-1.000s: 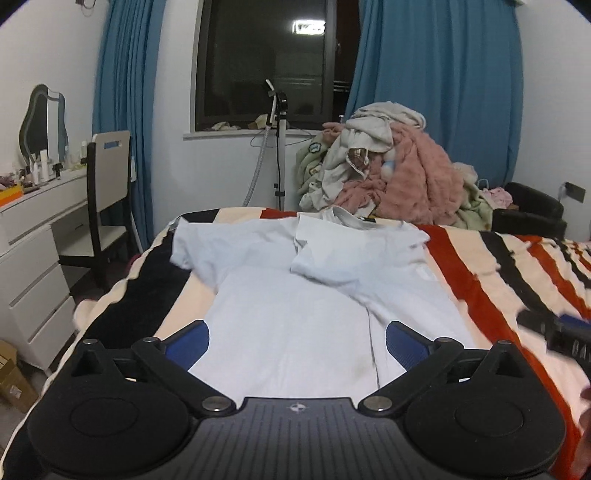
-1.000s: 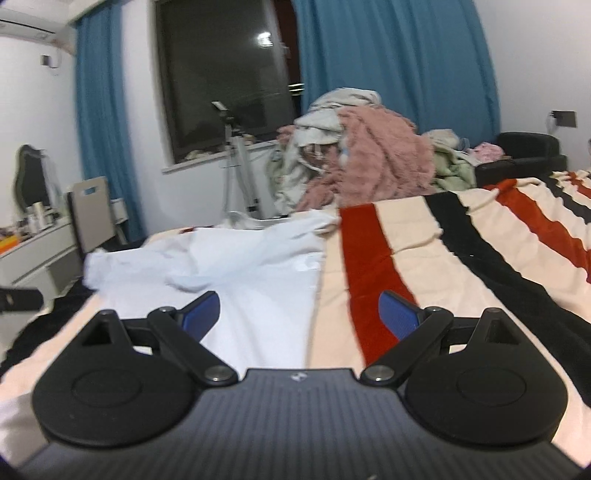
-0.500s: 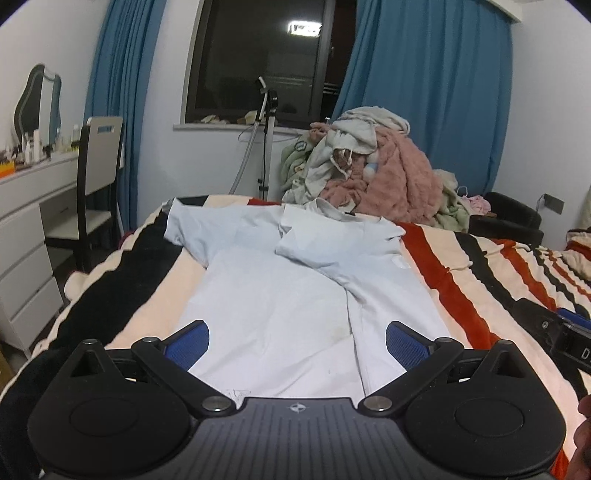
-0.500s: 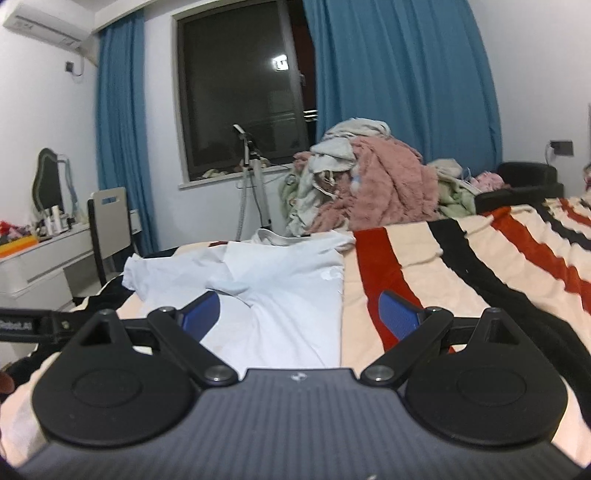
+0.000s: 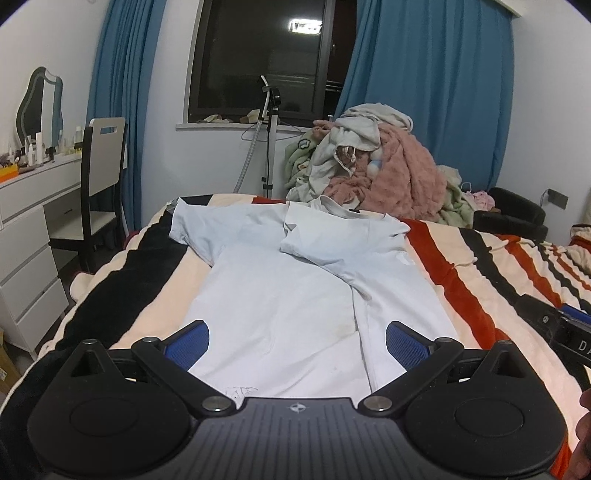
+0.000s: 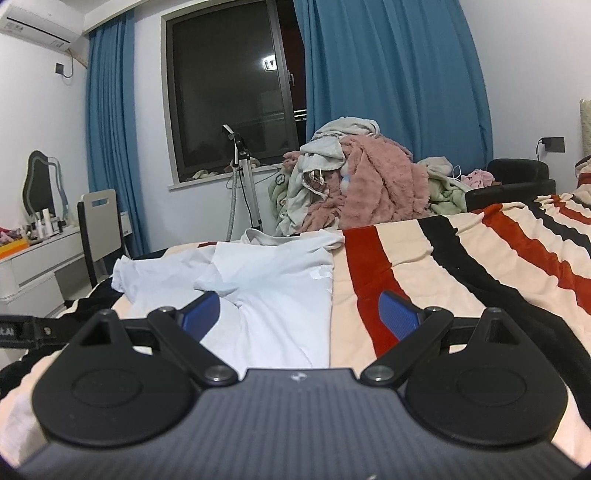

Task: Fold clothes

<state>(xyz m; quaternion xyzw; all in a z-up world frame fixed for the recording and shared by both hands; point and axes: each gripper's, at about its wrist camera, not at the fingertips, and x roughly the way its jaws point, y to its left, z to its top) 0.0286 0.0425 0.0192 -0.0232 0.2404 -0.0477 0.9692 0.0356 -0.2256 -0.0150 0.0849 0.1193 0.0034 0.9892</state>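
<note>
Blue curtains are framing a dark window behind a bed covered by a striped blanket. At the left, a white dressing table and a chair are standing against the wall. A garment steamer stand is rising beside a heap of unfolded laundry at the far edge of the bed.

A pale blue T-shirt is lying flat on the blanket with its collar pointing away from the cameras. Its left sleeve is lying spread outward, while its right sleeve is lying folded inward across the chest.

The left gripper is hovering over the hem with its jaws spread wide, holding nothing. The right gripper is likewise standing wide and empty, straddling the shirt's right edge and the blanket.

Judging from this layout, the side-fold stage is in progress with one side done. The next move is likely calling for the left gripper to descend, pinch the spread sleeve or the left side seam, and carry it toward the centre line.

The left wrist view is showing the full shirt body and hem, plus part of the right gripper at the frame's right edge. The right wrist view is showing an air conditioner, more open blanket to the right, and part of the left gripper at its left edge.
</note>
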